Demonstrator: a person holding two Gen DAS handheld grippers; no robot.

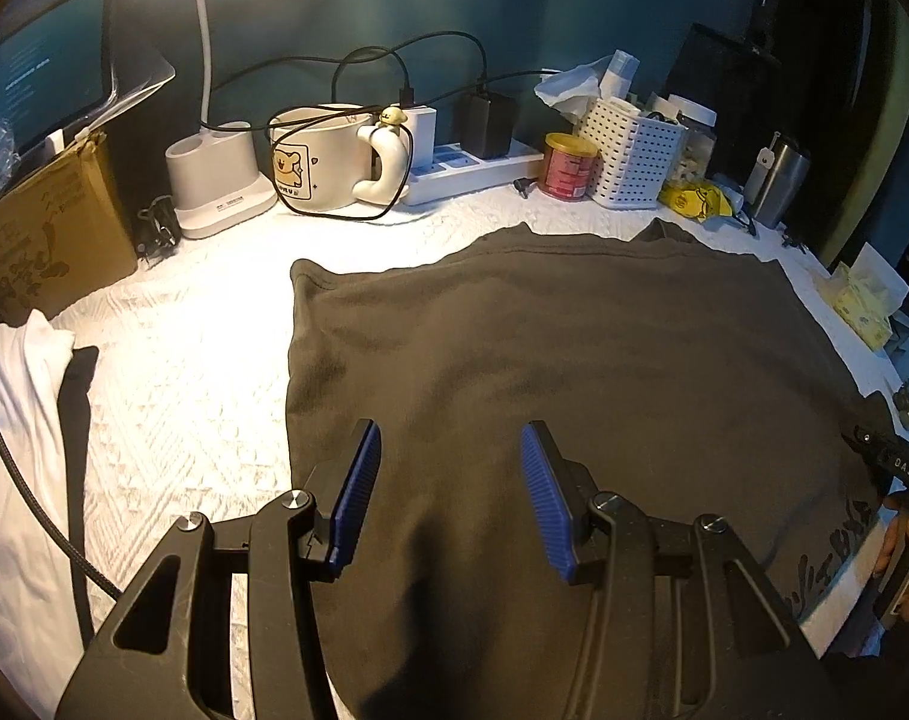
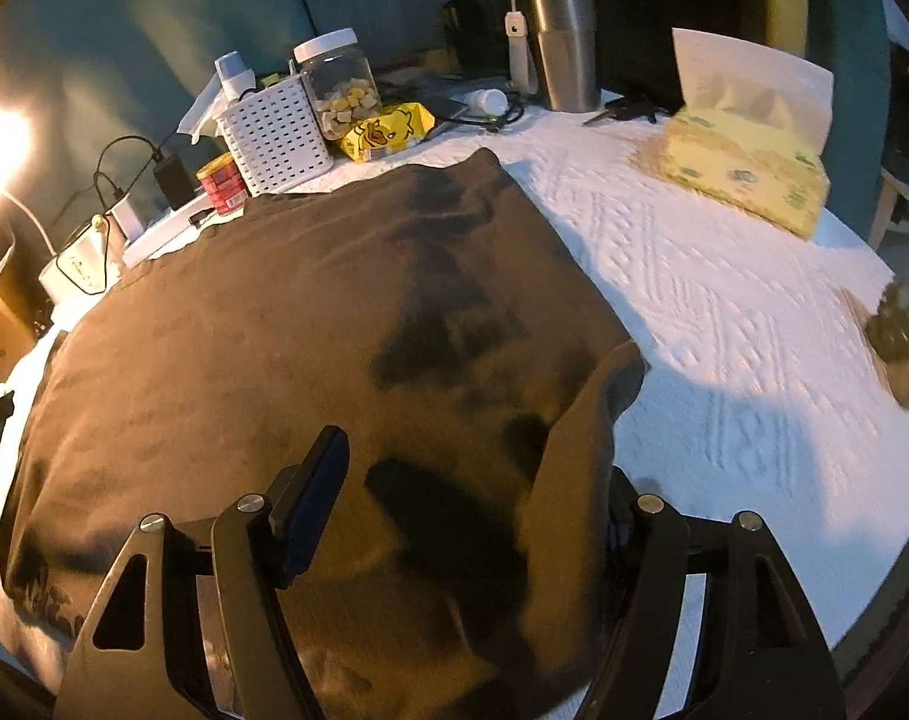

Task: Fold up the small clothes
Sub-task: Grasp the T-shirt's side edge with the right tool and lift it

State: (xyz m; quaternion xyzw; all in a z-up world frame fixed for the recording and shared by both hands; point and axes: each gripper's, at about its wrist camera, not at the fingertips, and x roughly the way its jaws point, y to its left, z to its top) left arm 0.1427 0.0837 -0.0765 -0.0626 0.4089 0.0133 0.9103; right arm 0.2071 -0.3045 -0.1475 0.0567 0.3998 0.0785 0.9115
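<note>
You're holding the left gripper (image 1: pixel 451 492) with its jaws spread wide, nothing between the blue pads (image 1: pixel 358 498), hovering over the near-left part of the dark brown garment (image 1: pixel 574 360). Your right gripper (image 2: pixel 454 516) is also standing apart, and a flap of that garment (image 2: pixel 580 450) is draping over its right finger, hiding the pad; the cloth is lying on the finger, not pinched.

The garment is lying spread just ahead of both grippers on the white quilted tabletop (image 1: pixel 184 360), mostly flat, its left hem ahead-left of the left gripper and its far edge toward the clutter. To the left gripper's left, white cloth (image 1: pixel 16 450) is sitting at the table edge.

Step looks like early folding: garment laid out, right edge is starting to lift, no finished fold visible. Next move likely calls for closing the right jaws on that draped edge, pinching the matching left edge, and carrying both across evenly.

Farther ahead, the bear mug (image 1: pixel 319 156), power strip (image 1: pixel 472 171), red can (image 1: pixel 568 165) and white perforated basket (image 1: pixel 634 150) are lining the wall. Ahead-right of the right gripper, the yellow tissue pack (image 2: pixel 748 168) and steel tumbler (image 2: pixel 559 45) are sitting well apart from the garment.
</note>
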